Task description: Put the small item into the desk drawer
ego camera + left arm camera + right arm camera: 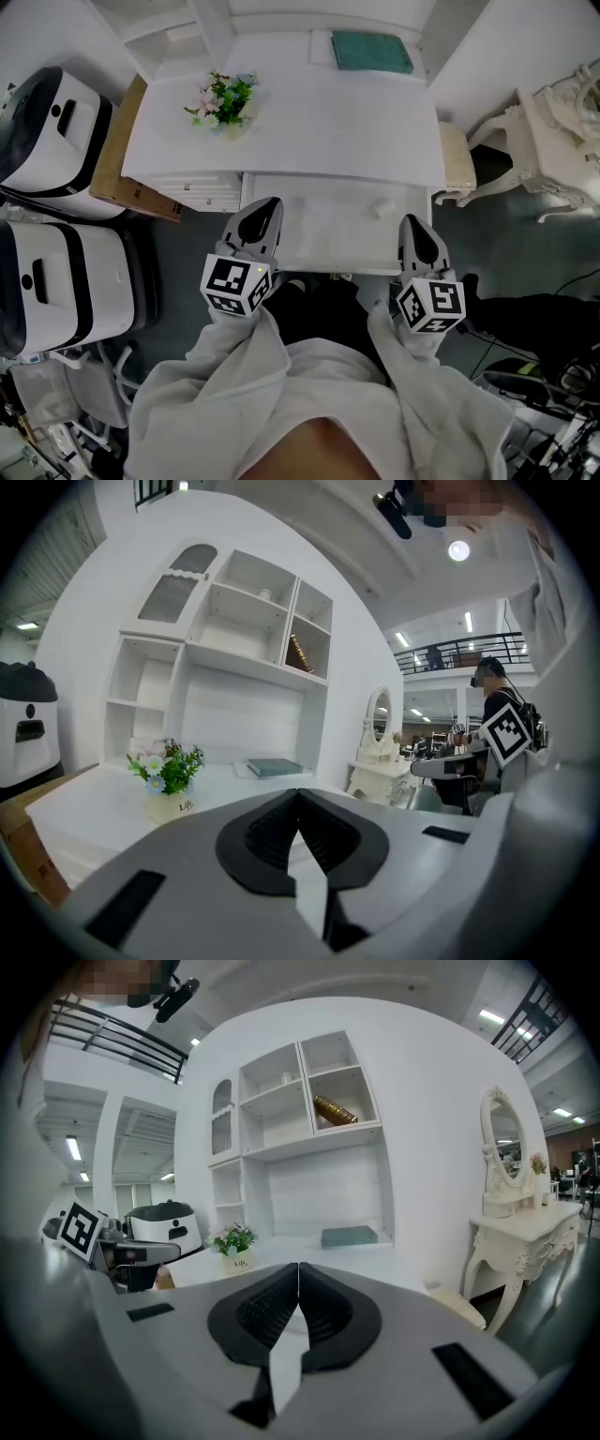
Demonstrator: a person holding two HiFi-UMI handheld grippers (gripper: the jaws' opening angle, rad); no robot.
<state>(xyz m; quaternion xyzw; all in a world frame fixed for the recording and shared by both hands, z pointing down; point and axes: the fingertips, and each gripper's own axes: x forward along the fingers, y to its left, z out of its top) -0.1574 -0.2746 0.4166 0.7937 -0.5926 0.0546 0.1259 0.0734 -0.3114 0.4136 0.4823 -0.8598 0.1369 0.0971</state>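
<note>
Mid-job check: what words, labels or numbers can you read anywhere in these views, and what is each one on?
"Life": small script on the flower pot; it seems to read so.
Dark print on the cardboard box: too small to read.
Nothing else legible.

you have open room over the middle of the desktop (347, 122) and above the drawer (309, 230), which seems pulled out toward you. the flower pot (223, 101) blocks the left rear, the green book (371, 52) the back edge. a stool (455, 159) crowds the right side.
</note>
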